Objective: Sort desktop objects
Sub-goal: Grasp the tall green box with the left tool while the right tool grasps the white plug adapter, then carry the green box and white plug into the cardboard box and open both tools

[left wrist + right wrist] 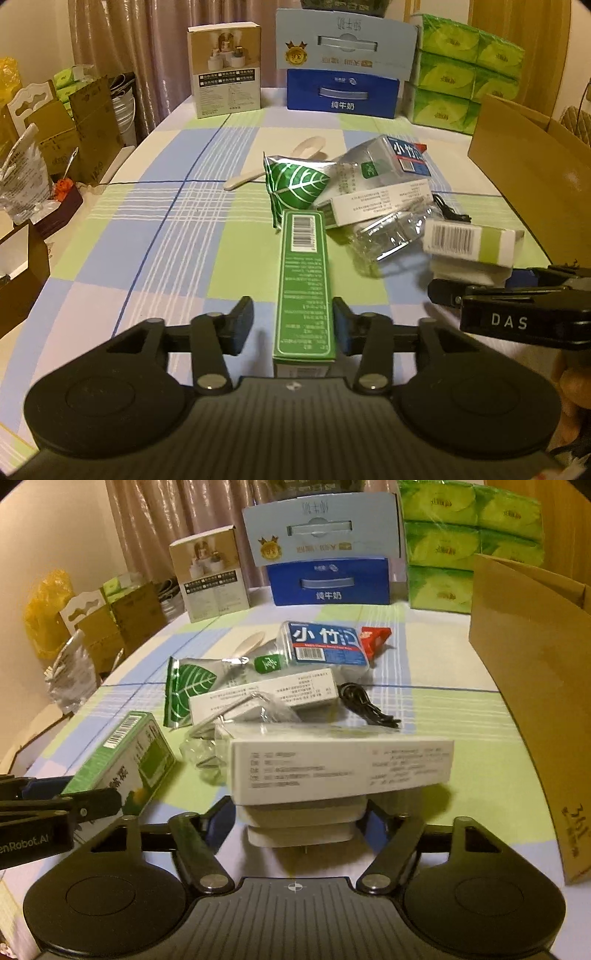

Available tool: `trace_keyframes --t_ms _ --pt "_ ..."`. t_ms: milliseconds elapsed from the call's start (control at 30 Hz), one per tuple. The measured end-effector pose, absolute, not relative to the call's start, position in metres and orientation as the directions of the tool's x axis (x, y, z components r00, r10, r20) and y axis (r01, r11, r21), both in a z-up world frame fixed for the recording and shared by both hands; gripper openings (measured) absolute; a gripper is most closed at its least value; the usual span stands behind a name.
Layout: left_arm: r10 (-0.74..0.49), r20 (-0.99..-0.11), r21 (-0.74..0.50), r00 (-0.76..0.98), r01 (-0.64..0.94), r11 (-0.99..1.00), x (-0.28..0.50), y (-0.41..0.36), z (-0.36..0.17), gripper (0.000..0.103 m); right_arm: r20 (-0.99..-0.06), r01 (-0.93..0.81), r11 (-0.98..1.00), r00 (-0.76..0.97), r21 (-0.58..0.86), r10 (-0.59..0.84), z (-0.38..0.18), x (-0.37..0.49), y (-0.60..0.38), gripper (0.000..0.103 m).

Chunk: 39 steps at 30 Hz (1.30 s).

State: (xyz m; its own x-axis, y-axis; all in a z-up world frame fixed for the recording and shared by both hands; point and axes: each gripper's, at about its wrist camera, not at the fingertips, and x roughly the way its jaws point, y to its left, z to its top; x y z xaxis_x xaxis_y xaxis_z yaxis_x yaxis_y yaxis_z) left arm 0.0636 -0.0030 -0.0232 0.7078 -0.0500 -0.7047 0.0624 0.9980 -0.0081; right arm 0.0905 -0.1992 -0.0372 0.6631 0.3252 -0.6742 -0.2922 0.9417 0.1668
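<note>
Between the left gripper's (293, 325) 2 blue-padded fingers (242, 325) lies a long green carton (303, 280), barcode end pointing away. The right-hand pad touches the carton's side while a gap shows at the left-hand pad, so the jaws stand part open and whether they grip cannot be told. The left wrist view shows the carton's narrow top face; the right wrist view shows its broad side (125, 760) resting on the checked tablecloth (461, 775).

The right gripper (299, 821) has its fingers set against both sides of a white block (301, 818), with a white printed box (341, 768) lying on top; only the left wrist view shows that box's barcode end (472, 240). Beyond both lie a leaf-print foil pouch (295, 181), a crumpled clear bottle (391, 232), a black cable (365, 705), and a brown cardboard box (532, 686) at the right.
</note>
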Motion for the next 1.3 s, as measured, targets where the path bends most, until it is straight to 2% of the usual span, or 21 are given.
trace_keyframes --t_ms 133,400,567,700,767,833,867,1167,1300 --pt "-0.044 -0.693 0.023 0.72 0.083 0.996 0.066 -0.005 -0.02 0.058 -0.678 -0.309 0.937 0.654 0.165 0.335 -0.035 0.086 -0.197 0.062" --pt "-0.064 -0.72 0.02 0.691 0.113 0.993 0.068 -0.009 -0.028 0.059 -0.725 -0.295 0.942 0.613 0.158 0.314 -0.022 0.056 -0.205 0.061" --pt "-0.058 -0.72 0.027 0.692 0.112 0.993 0.069 -0.01 -0.029 0.059 -0.715 -0.25 0.96 0.648 0.125 0.262 -0.018 0.03 -0.216 0.061" --pt "-0.062 -0.727 0.024 0.684 0.114 0.993 0.075 -0.011 -0.03 0.056 -0.711 -0.212 0.97 0.664 0.117 0.231 -0.017 0.025 -0.222 0.061" --pt "-0.065 -0.732 0.017 0.678 0.113 0.993 0.078 -0.01 -0.03 0.045 -0.715 -0.202 0.972 0.661 0.123 0.228 -0.018 0.027 -0.224 0.061" --pt "-0.065 -0.74 0.016 0.67 0.114 0.993 0.081 -0.009 -0.03 0.027 -0.716 -0.2 0.971 0.659 0.127 0.23 -0.019 0.028 -0.223 0.061" --pt "-0.064 -0.745 0.016 0.664 0.114 0.993 0.082 -0.009 -0.031 0.025 -0.716 -0.204 0.971 0.659 0.124 0.23 -0.018 0.027 -0.223 0.061" --pt "-0.1 -0.781 0.005 0.617 0.166 0.986 0.052 -0.01 -0.021 0.026 -0.719 -0.206 0.972 0.658 0.116 0.226 -0.018 0.027 -0.221 0.061" --pt "-0.088 -0.784 0.02 0.614 0.166 0.986 0.06 -0.011 -0.024 0.03 -0.719 -0.214 0.972 0.661 0.095 0.215 -0.019 0.027 -0.219 0.061"
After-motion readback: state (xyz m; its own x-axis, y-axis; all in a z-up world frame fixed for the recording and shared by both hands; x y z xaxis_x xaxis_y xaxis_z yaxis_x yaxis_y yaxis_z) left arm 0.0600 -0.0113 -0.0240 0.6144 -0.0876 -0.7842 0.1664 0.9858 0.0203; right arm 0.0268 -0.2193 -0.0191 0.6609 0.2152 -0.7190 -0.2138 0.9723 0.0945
